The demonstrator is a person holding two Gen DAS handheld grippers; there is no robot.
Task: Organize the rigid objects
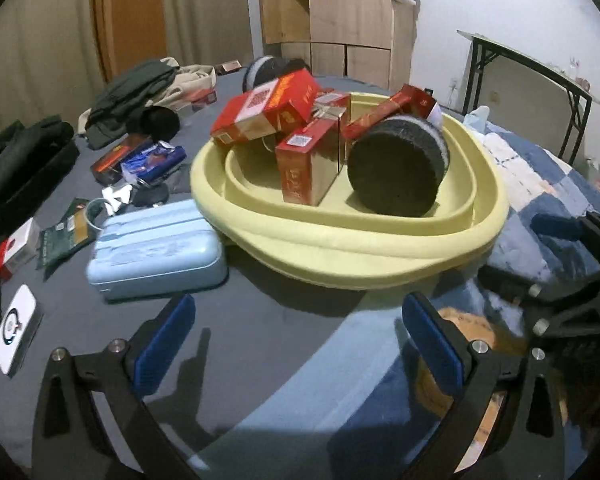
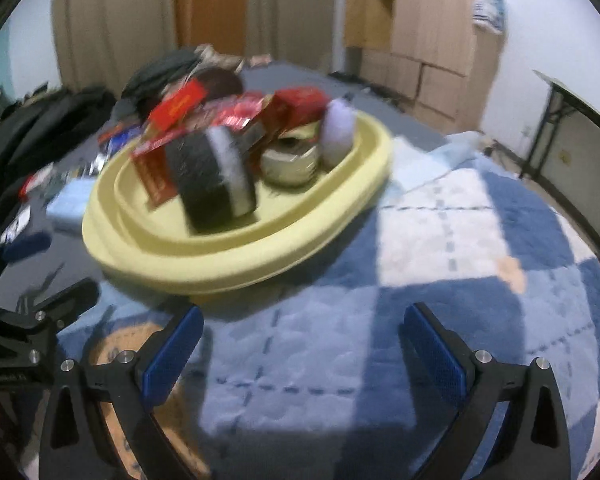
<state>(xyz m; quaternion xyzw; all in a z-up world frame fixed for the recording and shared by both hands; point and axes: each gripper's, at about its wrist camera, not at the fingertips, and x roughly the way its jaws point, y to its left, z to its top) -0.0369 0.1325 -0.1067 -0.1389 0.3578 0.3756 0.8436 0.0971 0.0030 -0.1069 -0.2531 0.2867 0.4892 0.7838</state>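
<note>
Yellow plastic basin (image 1: 352, 248) at frame centre in the left wrist view, sitting on the bed where grey sheet meets blue checked quilt (image 2: 440, 240), already loaded with red boxes (image 1: 300, 168) and a dark round disc (image 1: 396, 168) leaning on edge. Outside it, at left of frame: a pale blue case (image 1: 156, 252) just beside the basin's rim, a blue packet (image 1: 152, 162) further up, a small white-and-red box (image 1: 18, 250) near the left edge, a white square box (image 1: 15, 330) at lower left.

Left hand-held gripper (image 1: 296, 344): wide open, nothing between the blue pads (image 1: 166, 344), hovering low over the sheet in front of the basin. Right hand-held gripper (image 2: 300, 348): likewise spread wide and empty, over the quilt; that view badly smeared, so a tape roll (image 2: 290, 164) and a pale object (image 2: 338, 136) at the basin's far side only probably so.

Likely step: fetching the next loose rigid item, the pale blue case being nearest the left hand-held gripper. Best done by squaring the pads to the case's narrower sides, closing firmly on the smooth shell, lifting clear of the rim, then setting down in the bare patch at the basin's front, away from the leaning disc and the precariously stacked boxes.
</note>
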